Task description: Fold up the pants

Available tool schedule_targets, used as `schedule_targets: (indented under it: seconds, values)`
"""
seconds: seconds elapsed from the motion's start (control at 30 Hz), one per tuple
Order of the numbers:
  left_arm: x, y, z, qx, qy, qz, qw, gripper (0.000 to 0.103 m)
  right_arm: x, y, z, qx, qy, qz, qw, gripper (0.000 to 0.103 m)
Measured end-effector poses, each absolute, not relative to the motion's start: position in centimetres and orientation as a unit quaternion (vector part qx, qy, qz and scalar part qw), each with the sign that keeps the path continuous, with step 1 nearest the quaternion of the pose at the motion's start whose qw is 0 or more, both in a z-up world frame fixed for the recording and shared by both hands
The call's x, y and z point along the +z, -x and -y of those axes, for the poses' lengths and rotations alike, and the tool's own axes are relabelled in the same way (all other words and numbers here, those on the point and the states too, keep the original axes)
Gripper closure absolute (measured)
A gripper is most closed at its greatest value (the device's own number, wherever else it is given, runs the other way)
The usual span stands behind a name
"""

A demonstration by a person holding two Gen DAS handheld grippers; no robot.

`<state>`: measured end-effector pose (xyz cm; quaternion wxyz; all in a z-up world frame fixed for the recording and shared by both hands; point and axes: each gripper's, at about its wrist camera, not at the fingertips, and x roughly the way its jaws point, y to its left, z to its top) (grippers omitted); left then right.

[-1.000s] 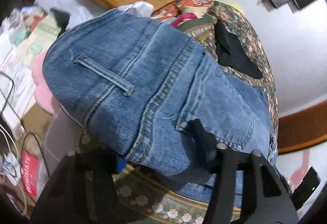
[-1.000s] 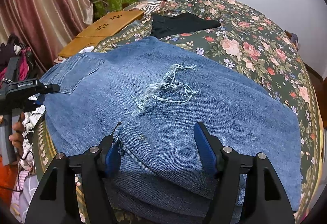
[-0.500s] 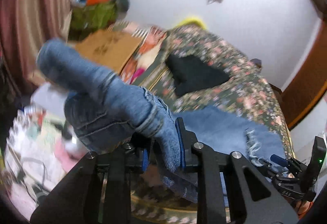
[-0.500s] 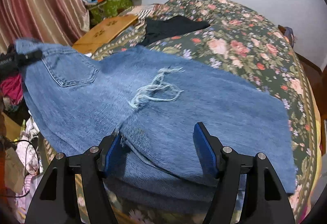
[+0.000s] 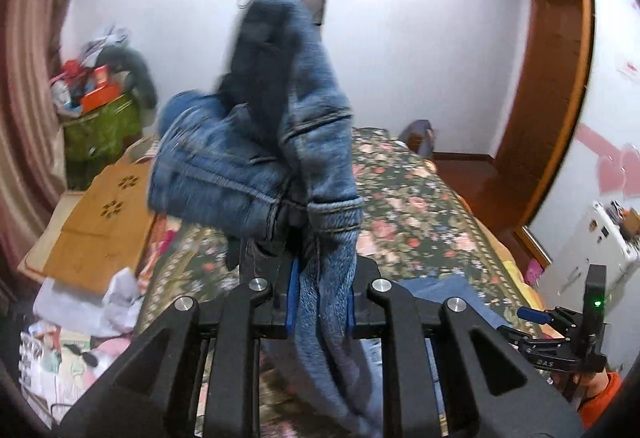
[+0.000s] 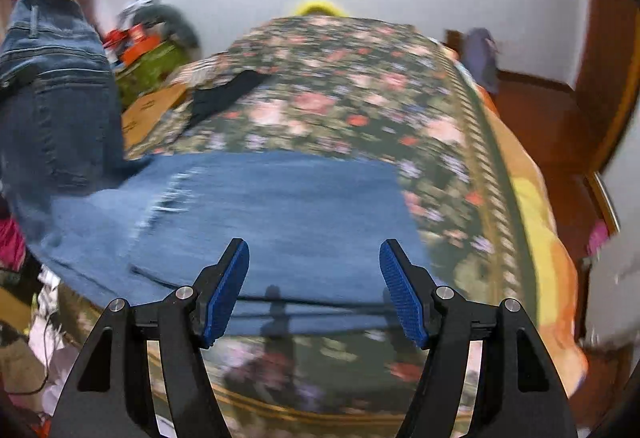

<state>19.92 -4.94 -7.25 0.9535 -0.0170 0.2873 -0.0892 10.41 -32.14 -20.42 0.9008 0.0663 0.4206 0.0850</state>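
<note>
over bed (image 6: 472, 106) | l claw (image 5: 319, 296) clamped on jeans (image 5: 256, 142) waistband, raised | r claw (image 6: 314, 290) apart, holding nothing

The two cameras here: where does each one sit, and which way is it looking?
Left wrist: rides the left gripper, looking along its fingers at the jeans clamped and lifted, wall behind; the right gripper shows at lower right.
Right wrist: rides the open right gripper, looking across the bed at the jeans' legs lying flat.
Shared: jeans, bed, wall.
</note>
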Motion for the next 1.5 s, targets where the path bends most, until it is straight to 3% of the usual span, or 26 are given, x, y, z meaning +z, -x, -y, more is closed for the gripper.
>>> schedule_targets:
  seconds: [0.27,0.57,0.8,1.0,1.33,1.4,1.5]
  values:
    - [-8.1,-22.5,11.9,-0.169,0.015,-0.326,0.93,0.088,-26.9,-11.1,35.8,0.039,-0.103,-0.483,0.868,0.039]
    - [-11.8,-23.3,22.1,-0.228,-0.042,-0.357,0.905,0.088,-27.2,-11.0,36.3,0.06,-0.134,-0.479,0.865,0.039]
    - [-18.9,-22.1,28.2,-0.235,-0.123,-0.405,0.875,0.086,-27.5,-10.2,37.0,0.07,-0.147,-0.477,0.863,0.039]
    - [-22.0,-20.5,29.0,-0.237,-0.167,-0.424,0.858,0.082,-27.2,-8.8,37.0,0.075,-0.137,-0.485,0.861,0.039]
    - [-20.6,-20.2,27.1,-0.256,-0.148,-0.487,0.822,0.077,-26.3,-6.7,37.1,0.077,-0.148,-0.48,0.861,0.039]
    - [-20.1,-20.0,26.5,-0.263,-0.133,-0.496,0.817,0.072,-26.1,-7.0,37.0,0.081,-0.151,-0.477,0.862,0.039]
    - [-19.4,-19.9,26.1,-0.253,-0.128,-0.491,0.824,0.045,-25.7,-7.0,36.8,0.089,-0.154,-0.47,0.865,0.039]
